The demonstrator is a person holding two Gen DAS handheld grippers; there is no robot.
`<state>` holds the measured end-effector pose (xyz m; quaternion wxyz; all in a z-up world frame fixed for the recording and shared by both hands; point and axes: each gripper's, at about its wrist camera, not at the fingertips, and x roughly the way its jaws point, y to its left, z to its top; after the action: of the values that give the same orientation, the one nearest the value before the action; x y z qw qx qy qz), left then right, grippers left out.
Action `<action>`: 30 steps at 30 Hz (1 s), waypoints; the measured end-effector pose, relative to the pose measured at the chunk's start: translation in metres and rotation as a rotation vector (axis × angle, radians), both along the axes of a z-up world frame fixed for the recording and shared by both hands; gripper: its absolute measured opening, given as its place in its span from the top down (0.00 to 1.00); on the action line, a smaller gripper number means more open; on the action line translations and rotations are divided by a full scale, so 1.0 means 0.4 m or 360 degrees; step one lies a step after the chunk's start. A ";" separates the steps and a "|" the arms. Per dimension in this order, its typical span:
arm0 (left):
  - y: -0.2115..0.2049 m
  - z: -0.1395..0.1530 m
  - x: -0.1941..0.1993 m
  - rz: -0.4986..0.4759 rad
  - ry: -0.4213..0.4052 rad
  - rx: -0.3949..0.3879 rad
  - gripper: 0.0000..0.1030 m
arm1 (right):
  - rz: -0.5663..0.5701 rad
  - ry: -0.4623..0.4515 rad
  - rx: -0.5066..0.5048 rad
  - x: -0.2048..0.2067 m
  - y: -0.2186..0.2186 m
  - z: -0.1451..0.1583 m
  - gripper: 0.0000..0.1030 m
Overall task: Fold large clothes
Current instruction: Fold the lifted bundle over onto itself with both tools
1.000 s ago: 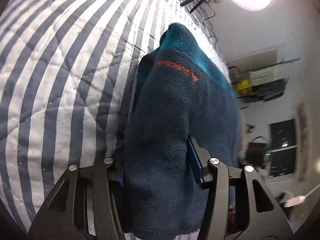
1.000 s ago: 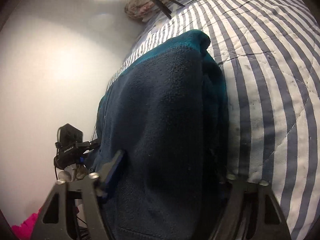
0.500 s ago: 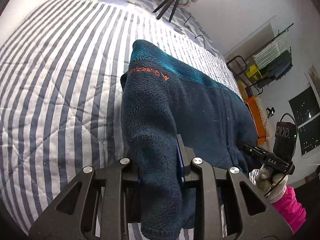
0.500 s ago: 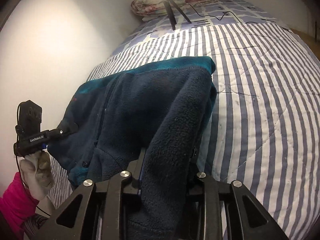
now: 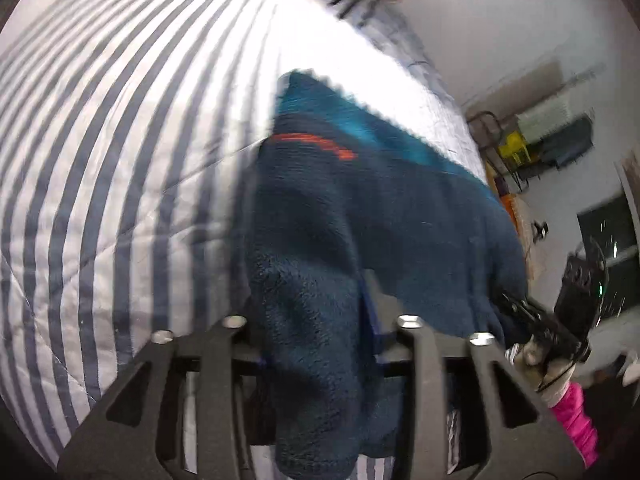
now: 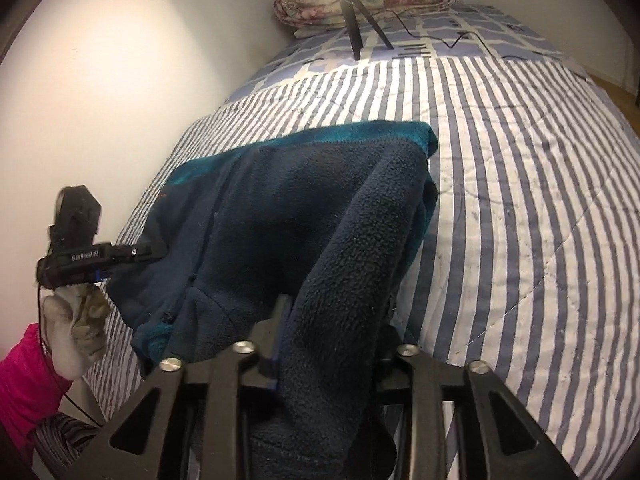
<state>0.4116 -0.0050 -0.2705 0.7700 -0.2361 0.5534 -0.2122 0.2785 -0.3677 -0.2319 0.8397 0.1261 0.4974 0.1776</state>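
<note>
A dark navy fleece jacket (image 5: 360, 216) with a teal band and an orange logo (image 5: 316, 144) lies on the striped bed. My left gripper (image 5: 316, 320) is shut on one near corner of it. My right gripper (image 6: 328, 328) is shut on the other near corner of the fleece (image 6: 304, 216). Both corners are lifted and the far teal edge (image 6: 360, 136) rests on the quilt. The left gripper (image 6: 132, 252) also shows in the right wrist view, clamped on the fleece edge. The left wrist view is motion-blurred.
The blue-and-white striped quilt (image 6: 520, 200) covers the bed. A tripod (image 6: 356, 20) and folded floral bedding (image 6: 360, 0) stand at the far end under a bright lamp. A wall runs along the left. Shelves and clutter (image 5: 552, 144) stand beyond the bed's right edge.
Both grippers have swung and tilted while still holding the fleece corners. The left view has rotated back toward the bed, and the right view now looks further down the bed.
</note>
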 end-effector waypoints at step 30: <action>-0.305 0.168 0.026 -0.0264 -0.0338 -0.0049 0.75 | -0.0144 -0.0251 -0.0315 0.027 -0.195 0.174 0.78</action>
<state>0.4221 -0.1268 -0.2033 0.8004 -0.1774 0.4830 -0.3076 0.2893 -0.4459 -0.1624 0.8917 0.0506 0.4388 0.0990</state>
